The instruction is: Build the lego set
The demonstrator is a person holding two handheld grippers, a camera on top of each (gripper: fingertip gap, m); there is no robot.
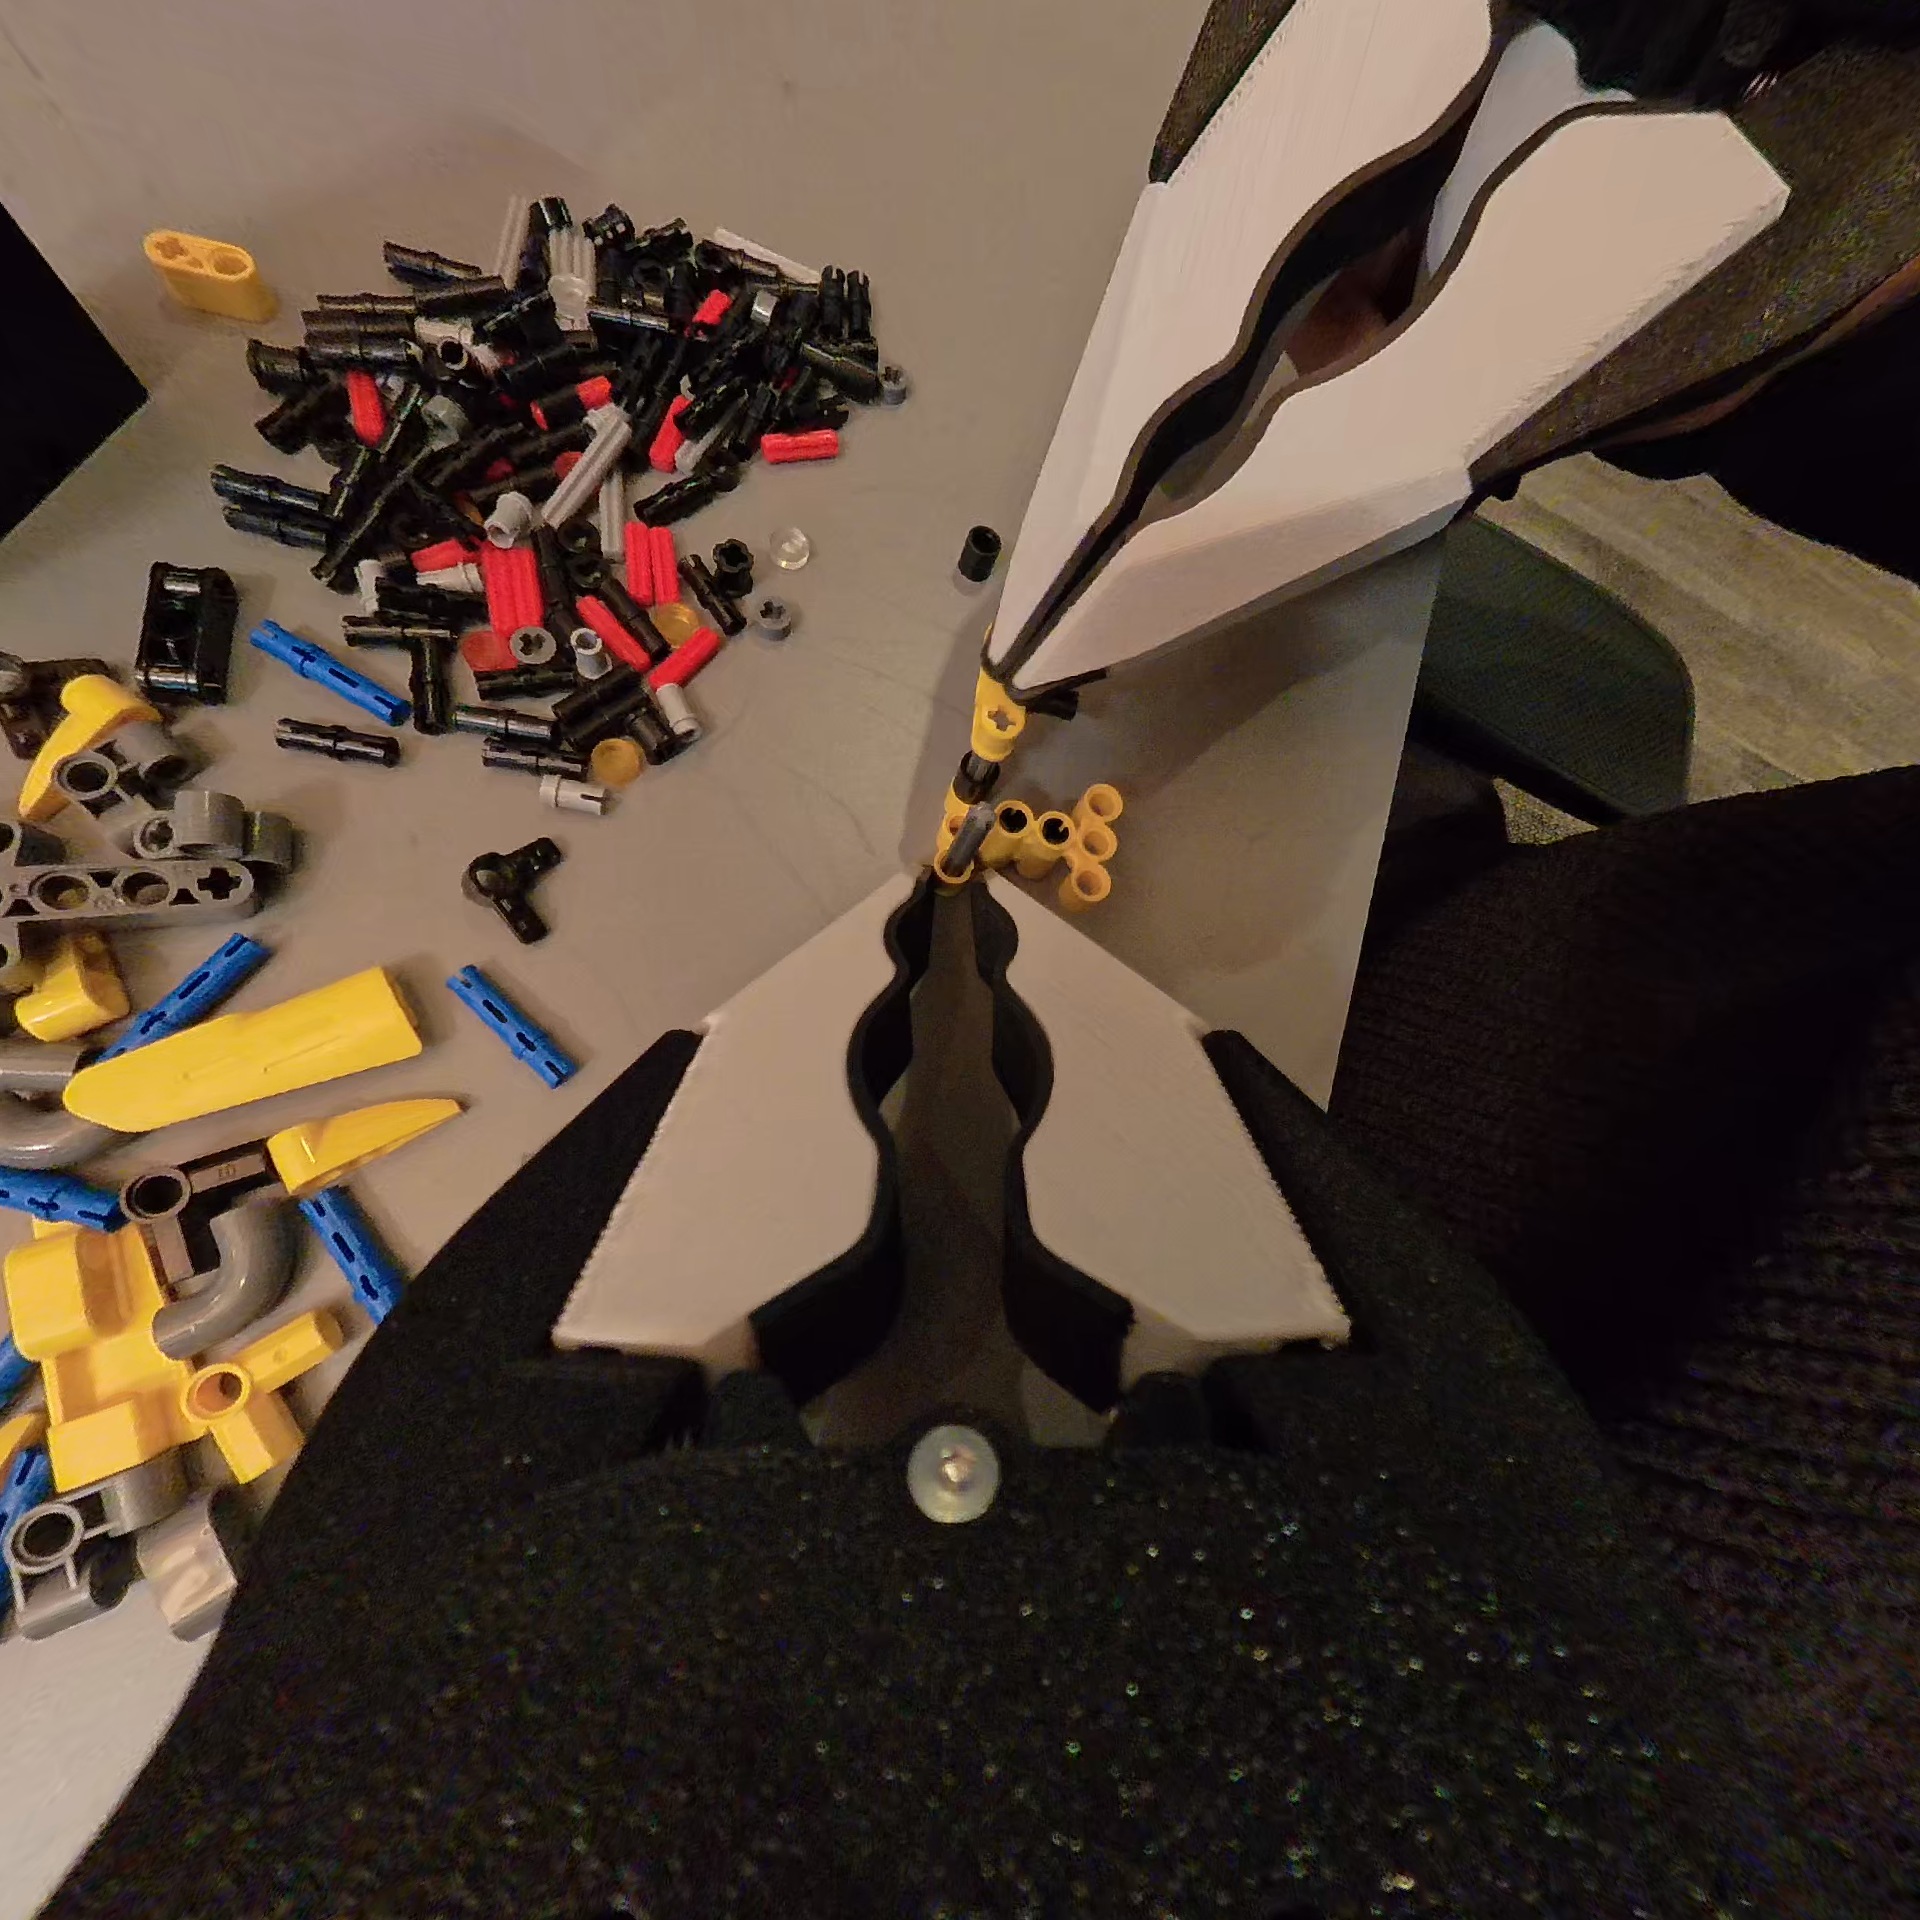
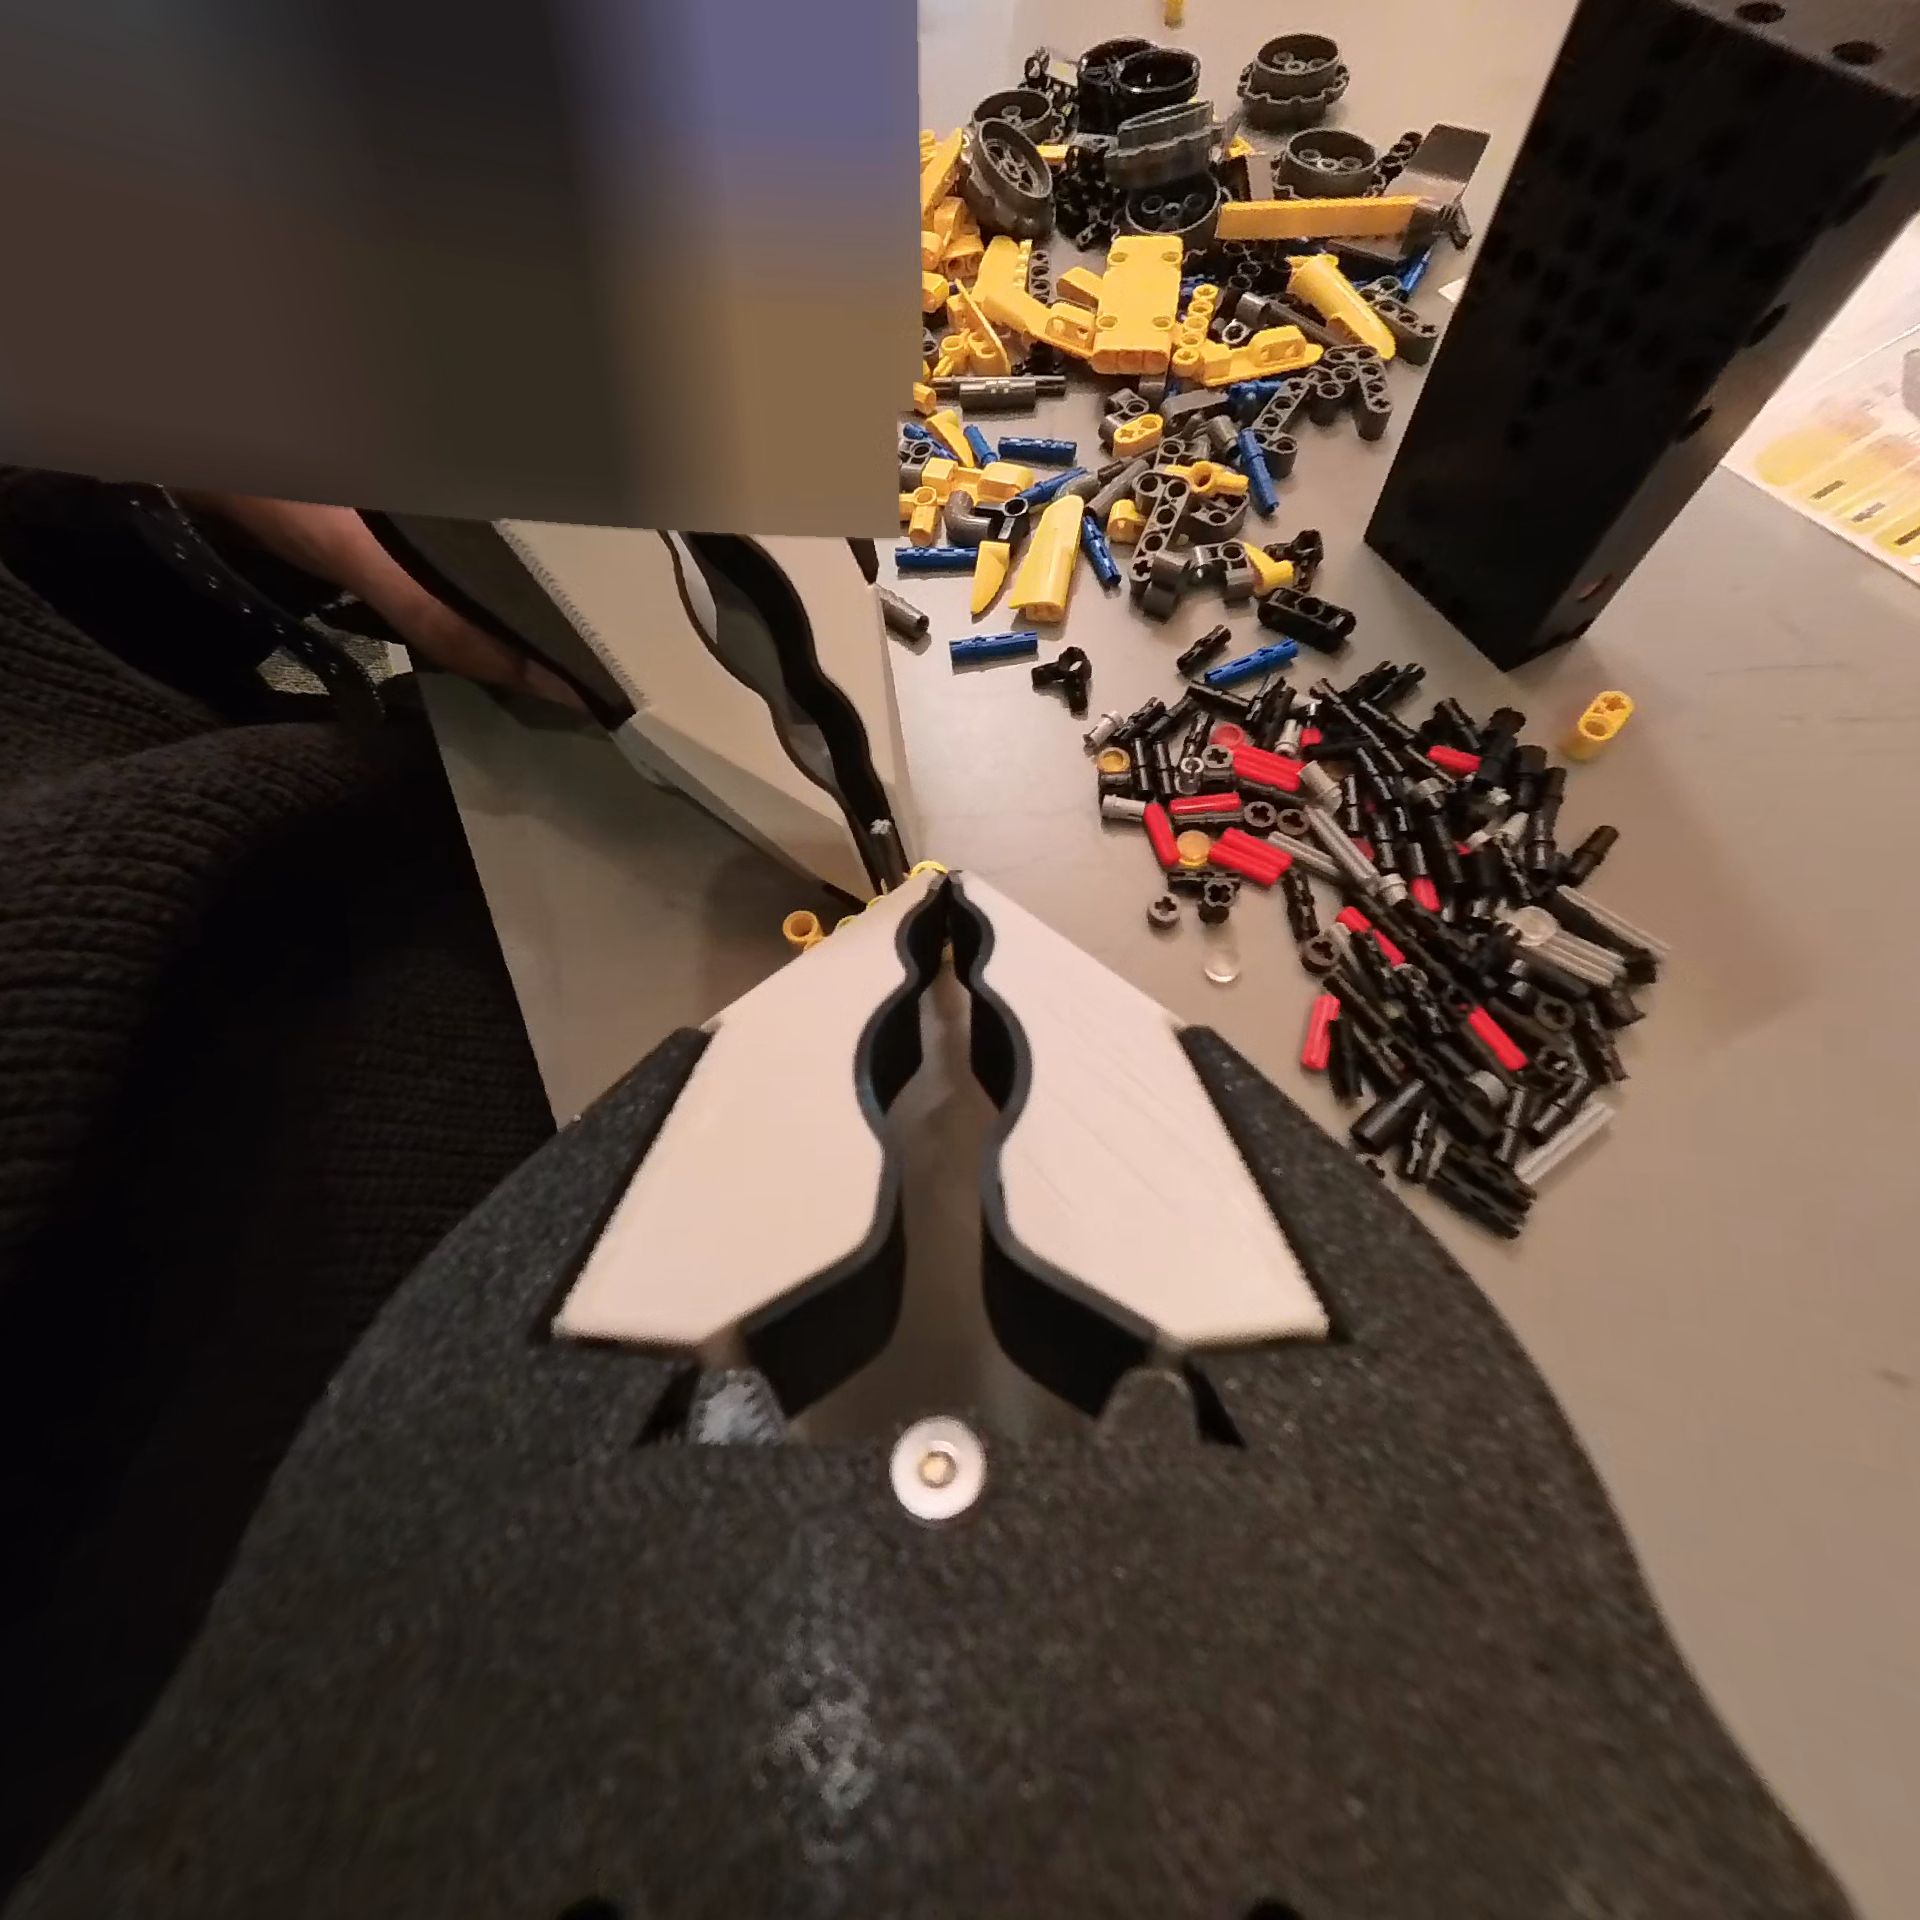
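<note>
Here the left hand-held gripper (image 1: pixel 951 883) pinches a grey pin in a yellow block (image 1: pixel 1044 836); the right hand-held gripper (image 1: pixel 1013 681) clamps a yellow connector (image 1: pixel 995 719) above, lining them up over the tabletop (image 1: pixel 831 862).

Left gripper (image 1: pixel 951 883) pinched grey axle (image 1: pixel 966 836) stuck in yellow connector cluster (image 1: pixel 1049 842). Right gripper (image 1: pixel 1003 681) clamped yellow axle connector (image 1: pixel 1000 717) just above, black pin between them. Pile of black, red, grey pins (image 1: pixel 551 488) lay on grey table (image 1: pixel 727 125) to left.
</note>
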